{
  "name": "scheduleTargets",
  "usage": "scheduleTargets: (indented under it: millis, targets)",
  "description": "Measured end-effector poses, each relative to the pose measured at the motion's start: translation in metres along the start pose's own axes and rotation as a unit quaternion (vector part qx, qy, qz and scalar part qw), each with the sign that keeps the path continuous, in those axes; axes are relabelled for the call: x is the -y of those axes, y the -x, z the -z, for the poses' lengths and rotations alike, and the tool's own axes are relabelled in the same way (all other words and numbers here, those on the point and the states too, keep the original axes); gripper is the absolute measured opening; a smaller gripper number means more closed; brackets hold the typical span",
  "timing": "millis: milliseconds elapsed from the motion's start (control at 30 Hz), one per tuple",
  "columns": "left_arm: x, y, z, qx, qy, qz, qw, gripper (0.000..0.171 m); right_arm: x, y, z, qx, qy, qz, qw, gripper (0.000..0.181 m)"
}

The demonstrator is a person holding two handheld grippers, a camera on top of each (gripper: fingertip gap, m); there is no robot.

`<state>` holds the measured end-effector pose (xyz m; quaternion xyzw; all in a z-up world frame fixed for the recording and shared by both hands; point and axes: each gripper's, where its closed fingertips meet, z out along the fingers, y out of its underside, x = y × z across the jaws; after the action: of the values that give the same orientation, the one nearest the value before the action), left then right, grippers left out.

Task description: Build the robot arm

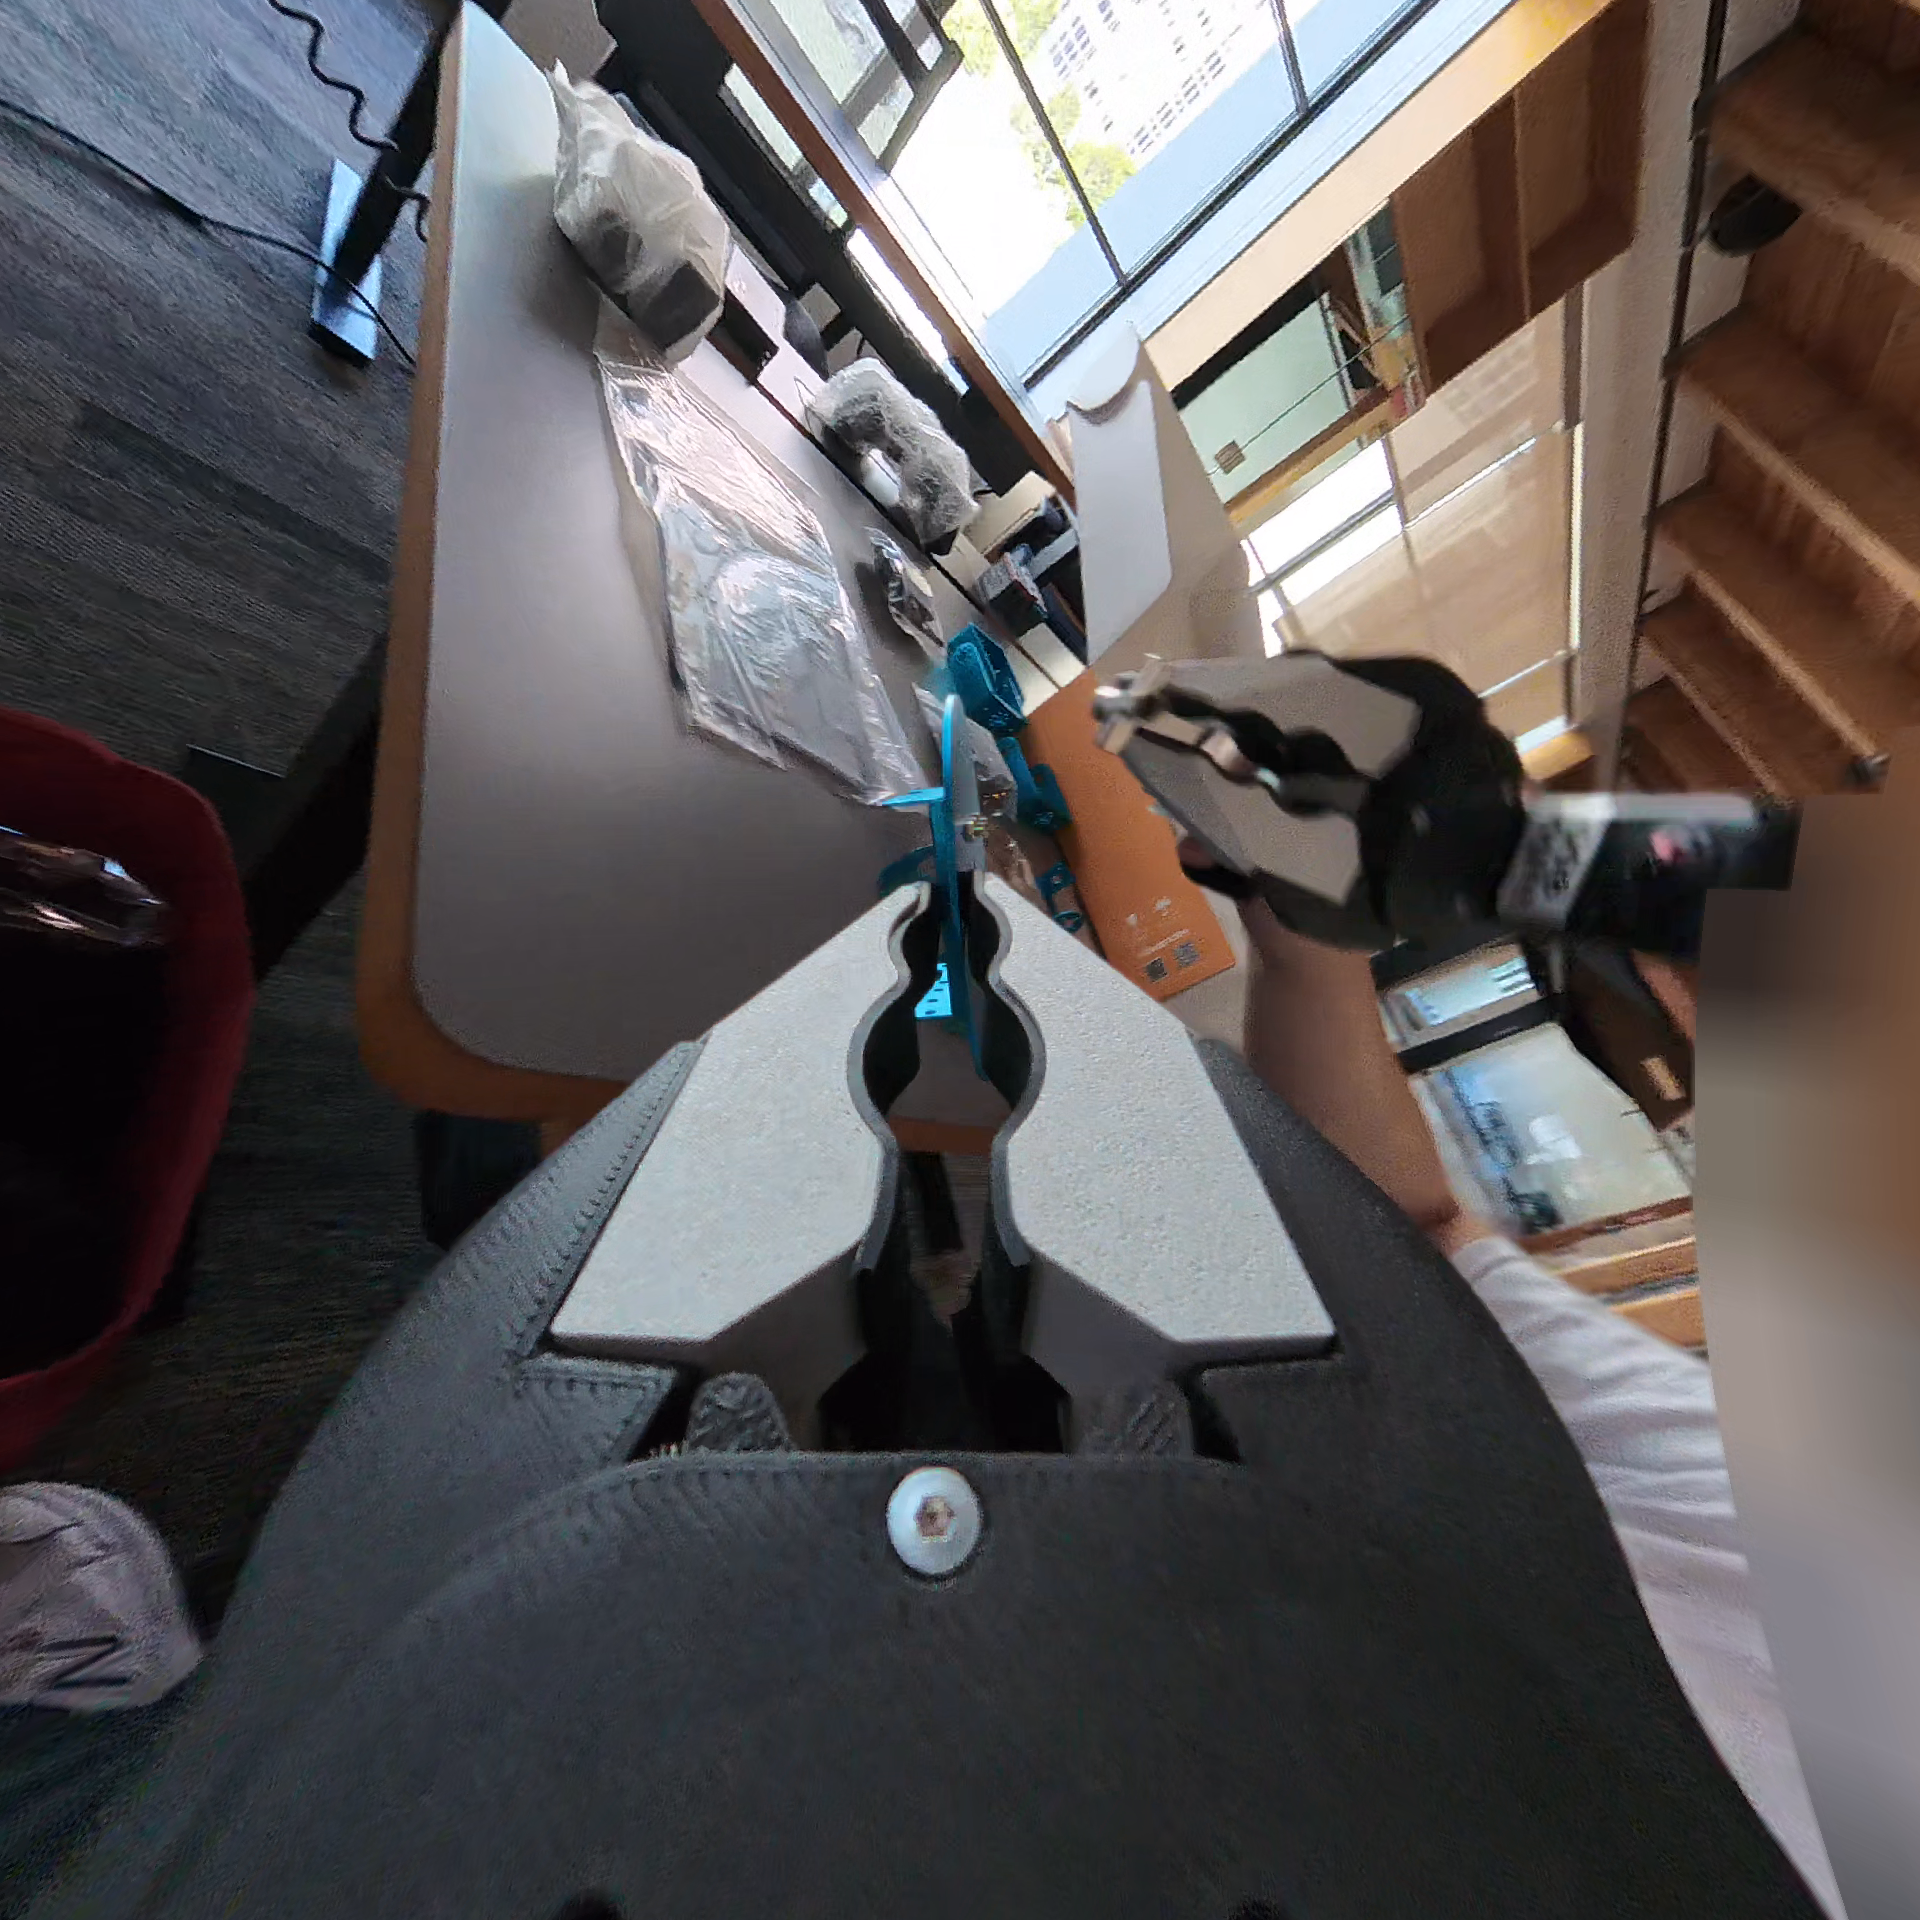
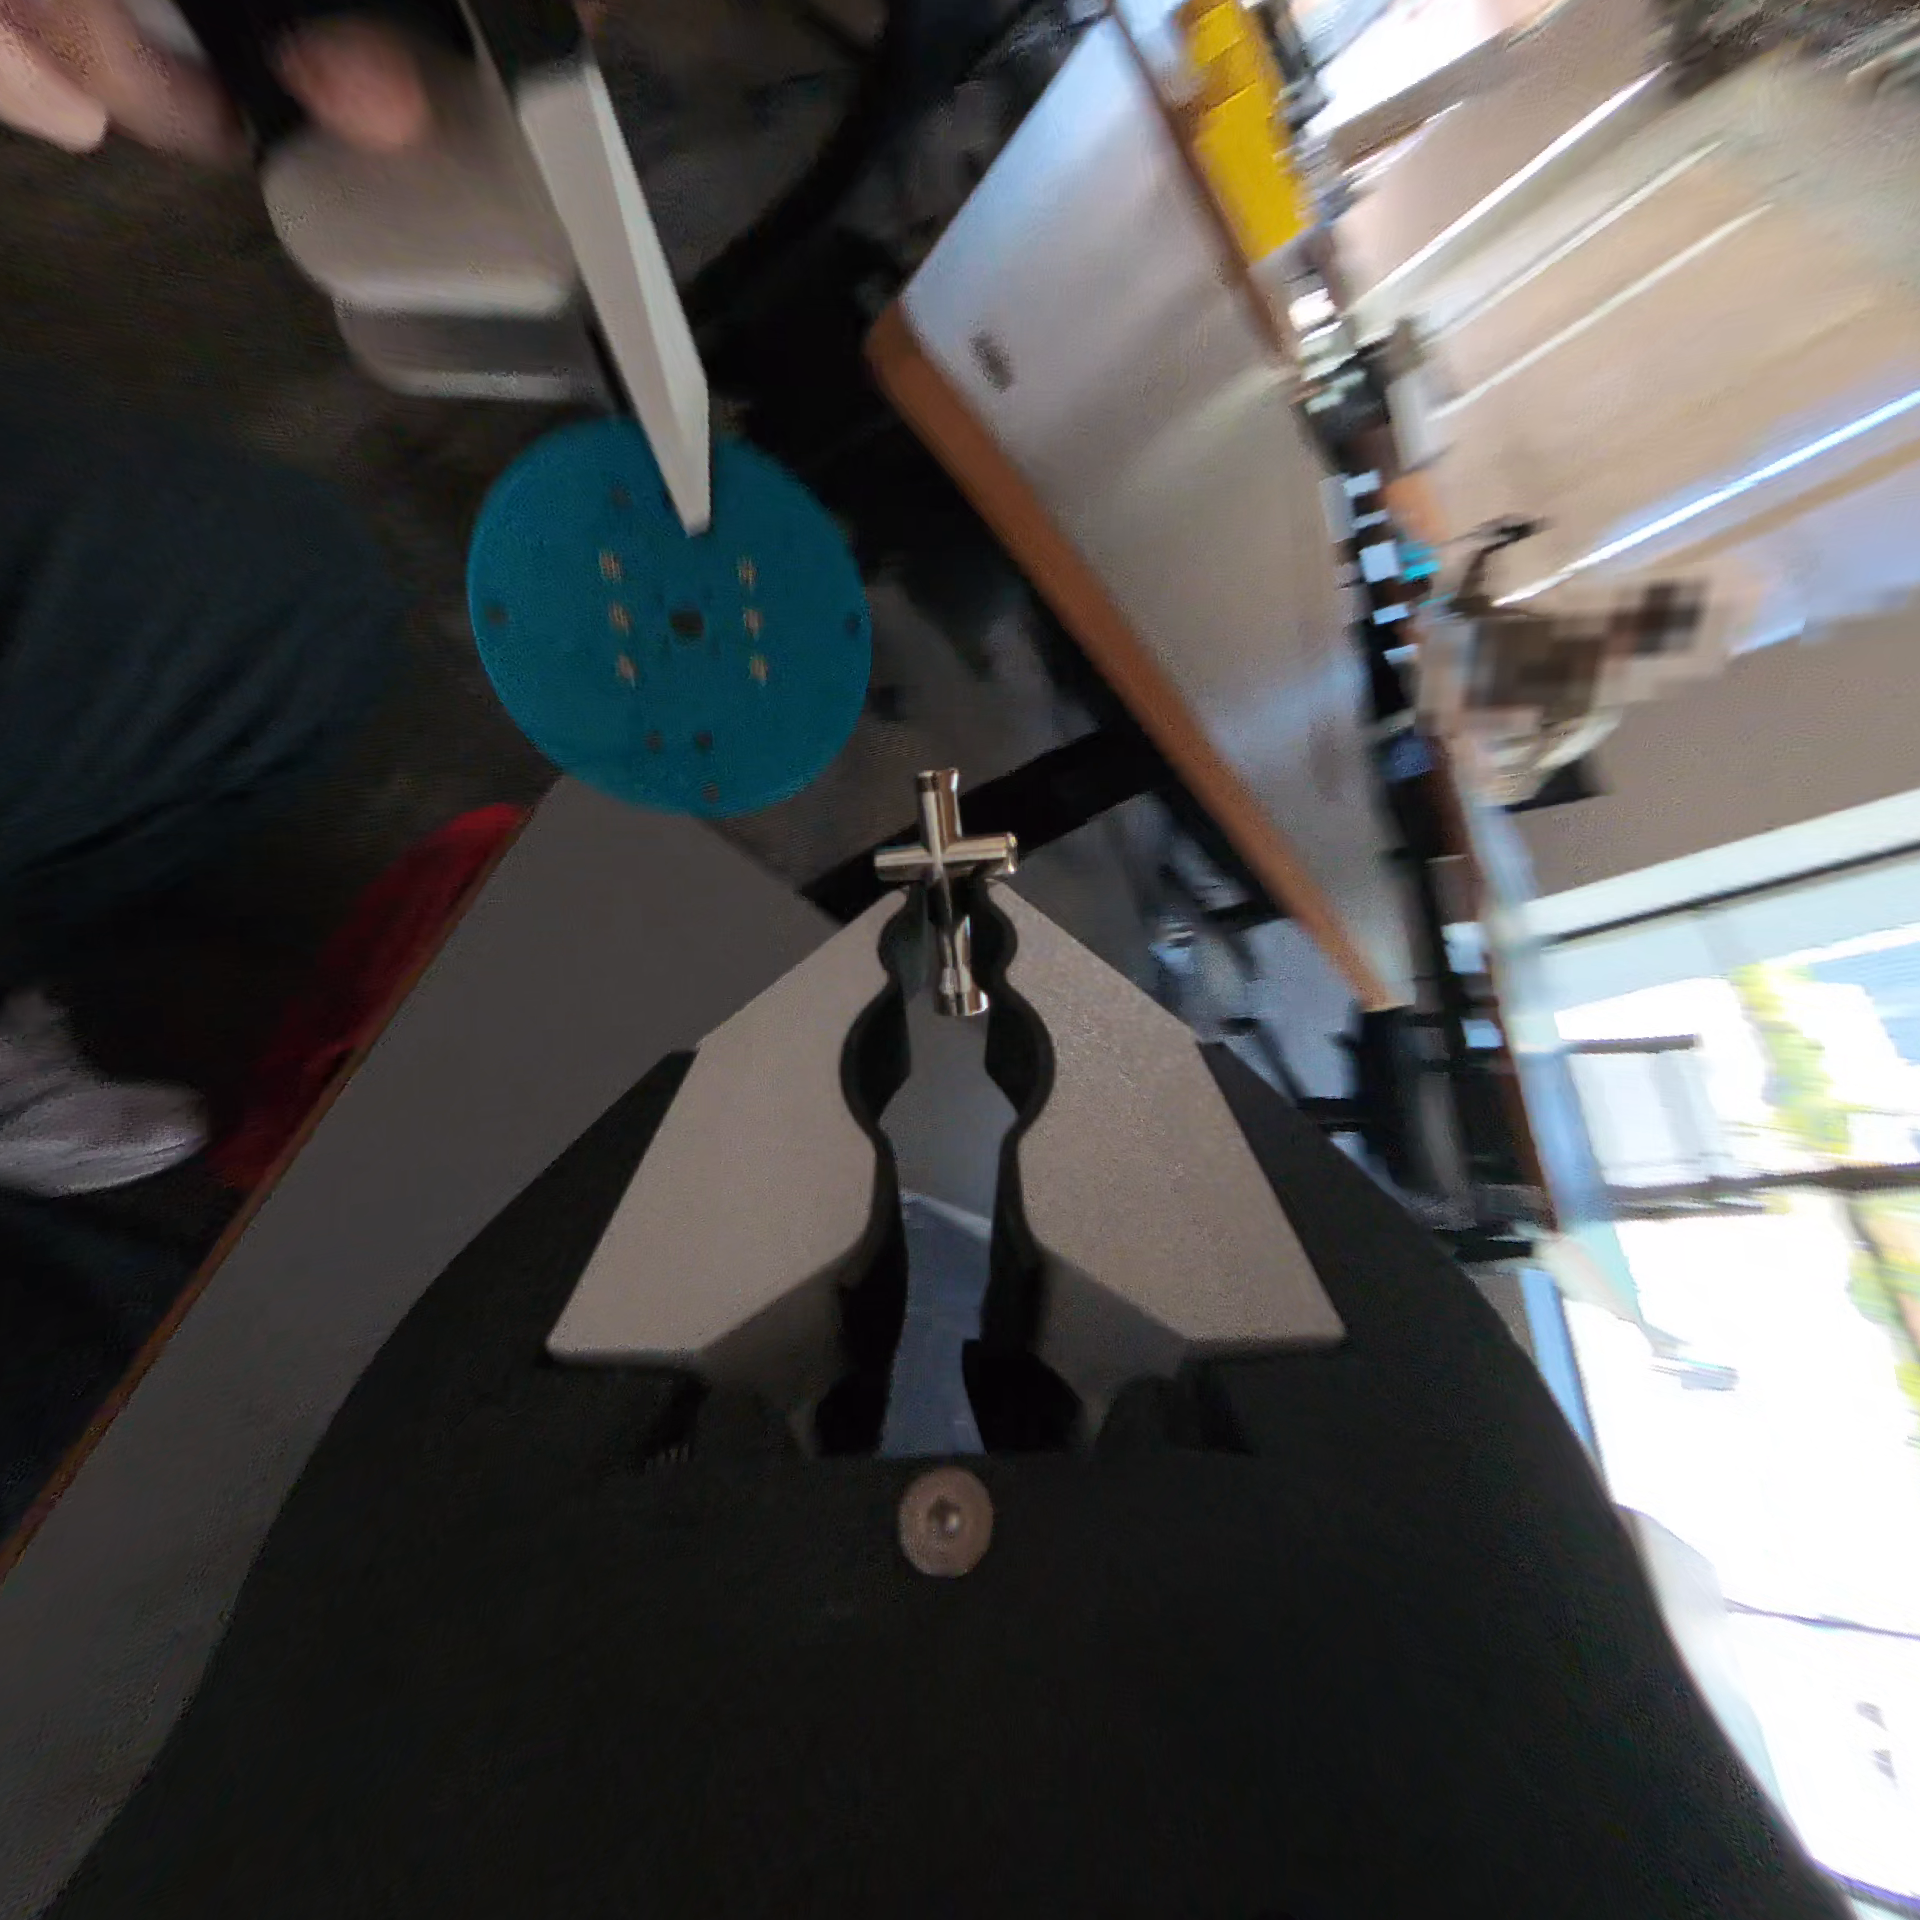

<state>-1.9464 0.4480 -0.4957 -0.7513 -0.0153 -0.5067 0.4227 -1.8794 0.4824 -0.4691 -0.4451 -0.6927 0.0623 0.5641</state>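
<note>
Left wrist view has the left gripper (image 1: 945, 914) at its centre, its two grey fingers (image 1: 790, 1122) clamped on a blue perforated metal disc (image 1: 951, 831), seen edge-on here and standing up out of the tips with a small bracket and screws on it; beyond the disc, more blue metal parts (image 1: 992, 696) lie on the grey table (image 1: 520, 727) beside an orange box (image 1: 1132, 852); farther along the table sits a flat clear plastic bag of parts (image 1: 748, 603), then two crumpled clear bags with dark contents (image 1: 634, 208); to the right, held in the air and well apart from the table, the right gripper (image 1: 1127, 707) shows, gripped by a hand in a black glove (image 1: 1434, 790) with a white sleeve (image 1: 1610, 1455) below; a red seat (image 1: 156, 935) and a grey shoe (image 1: 73, 1600) show at the left over dark carpet. Right wrist view, blurred by motion, shows the right gripper (image 2: 951, 914) closed on a small silver cross-shaped socket wrench (image 2: 943, 883), pinched at its lower arm with the cross standing clear of the tips; just beyond it hangs the same blue disc (image 2: 665, 623), face-on, round and drilled with holes, a white finger (image 2: 634, 270) of the left gripper pinching its upper edge; wrench and disc are near but not touching.
</note>
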Motion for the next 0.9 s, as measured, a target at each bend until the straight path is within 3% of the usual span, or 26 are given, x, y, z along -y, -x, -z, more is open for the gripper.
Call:
scheduleTargets:
  millis: [100,233,600,900]
  targets:
    - [-0.002,-0.009,-0.023,-0.025,0.026,0.064,0.997,0.003,0.032,0.008,0.027,-0.117,-0.002,0.094,0.989,0.006]
    - [-0.007,-0.023,-0.038,-0.055,0.051,0.153,0.985,0.003,0.039,0.024,0.03,-0.151,0.017,0.16,0.975,0.005]
    - [-0.024,-0.049,-0.041,-0.091,0.081,0.168,0.978,0.002,0.039,0.034,0.027,-0.09,0.022,0.265,0.96,0.005]
    - [-0.022,-0.05,-0.038,-0.095,0.082,0.168,0.978,0.002,0.047,0.037,0.025,-0.082,0.016,0.276,0.957,0.005]
